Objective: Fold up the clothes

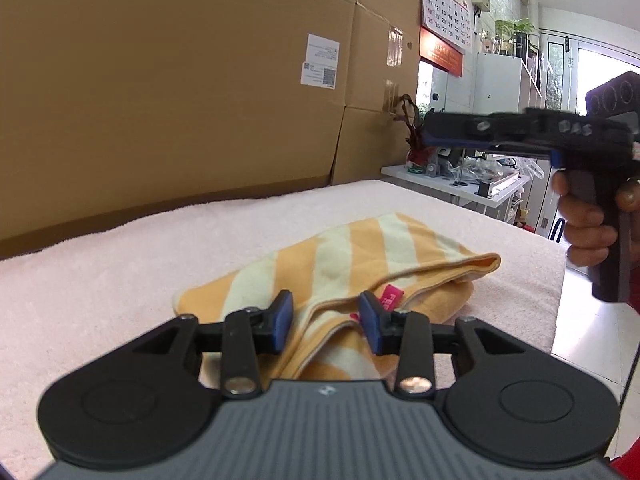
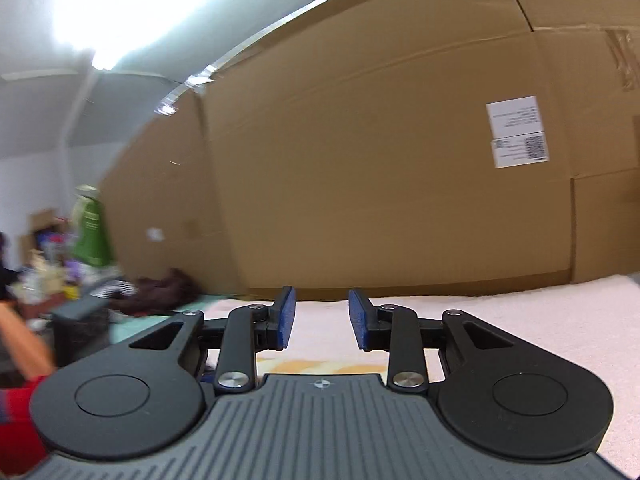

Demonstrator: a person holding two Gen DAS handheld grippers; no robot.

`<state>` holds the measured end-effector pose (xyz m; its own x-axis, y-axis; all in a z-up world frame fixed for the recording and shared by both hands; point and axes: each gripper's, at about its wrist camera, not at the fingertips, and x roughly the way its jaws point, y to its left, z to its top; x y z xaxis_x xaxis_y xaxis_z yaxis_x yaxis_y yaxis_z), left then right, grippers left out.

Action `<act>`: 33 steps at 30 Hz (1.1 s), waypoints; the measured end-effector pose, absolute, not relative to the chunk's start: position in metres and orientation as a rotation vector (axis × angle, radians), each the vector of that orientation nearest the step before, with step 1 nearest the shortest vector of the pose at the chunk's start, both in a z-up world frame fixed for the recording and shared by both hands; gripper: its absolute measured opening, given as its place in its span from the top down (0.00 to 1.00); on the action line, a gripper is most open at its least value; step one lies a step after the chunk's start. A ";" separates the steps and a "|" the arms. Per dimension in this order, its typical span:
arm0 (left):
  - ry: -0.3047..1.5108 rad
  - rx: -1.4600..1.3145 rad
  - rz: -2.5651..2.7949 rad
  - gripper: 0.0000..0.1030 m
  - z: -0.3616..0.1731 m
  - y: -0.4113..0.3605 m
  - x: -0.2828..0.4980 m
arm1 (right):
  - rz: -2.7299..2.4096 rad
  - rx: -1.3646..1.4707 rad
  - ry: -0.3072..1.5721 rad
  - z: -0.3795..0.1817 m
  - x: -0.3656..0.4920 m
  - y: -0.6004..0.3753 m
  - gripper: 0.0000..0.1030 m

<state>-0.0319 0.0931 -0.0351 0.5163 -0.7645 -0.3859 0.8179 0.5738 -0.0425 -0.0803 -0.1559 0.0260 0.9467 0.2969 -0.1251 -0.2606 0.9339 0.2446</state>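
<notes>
— What's biggest in view?

— The cardboard boxes [image 1: 180,80], stacked as a wall along the far edge of the surface [image 1: 100,264]. I count at least three faces in the left wrist view, one carrying a white label [image 1: 320,60]. They close off the whole back side.

— And the surface itself?

— Covered in a pale pink terry cloth. Its far edge runs against the boxes; its right edge drops to a tiled floor, with a white side table [image 1: 452,182] of clutter beyond. Bare cloth lies to the left of the towel and behind it — the widest stretch on the left.

— Where is the task's thing?

— One orange-and-cream striped towel [image 1: 340,256], folded over, lies near the middle of the surface, reaching toward the right edge. A single pink tag [image 1: 390,298] shows at its near hem.

— The grippers?

— Two. The left gripper [image 1: 326,320] sits low at the towel's near edge, jaws spread, the folded hem lying between the two blue pads [image 1: 370,322] without being pinched. The right gripper [image 1: 436,128] hangs well above the towel's right end, held by a hand [image 1: 588,228] on its grip; from this side I cannot tell its jaws. In its own camera the right gripper [image 2: 322,318] has jaws spread on nothing, pointed at the boxes.

— Anything small?

— One wall calendar [image 1: 446,4], upper right.
</notes>
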 end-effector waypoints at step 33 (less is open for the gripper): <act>0.458 -0.007 -0.800 0.36 -0.039 0.097 -0.024 | -0.075 -0.049 0.185 -0.051 -0.116 -0.078 0.70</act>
<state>-0.0236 0.0972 -0.0387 0.6047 -0.6926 -0.3932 0.6895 0.7024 -0.1769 -0.1156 -0.0775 -0.0515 0.9802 -0.0790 -0.1818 0.0699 0.9960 -0.0560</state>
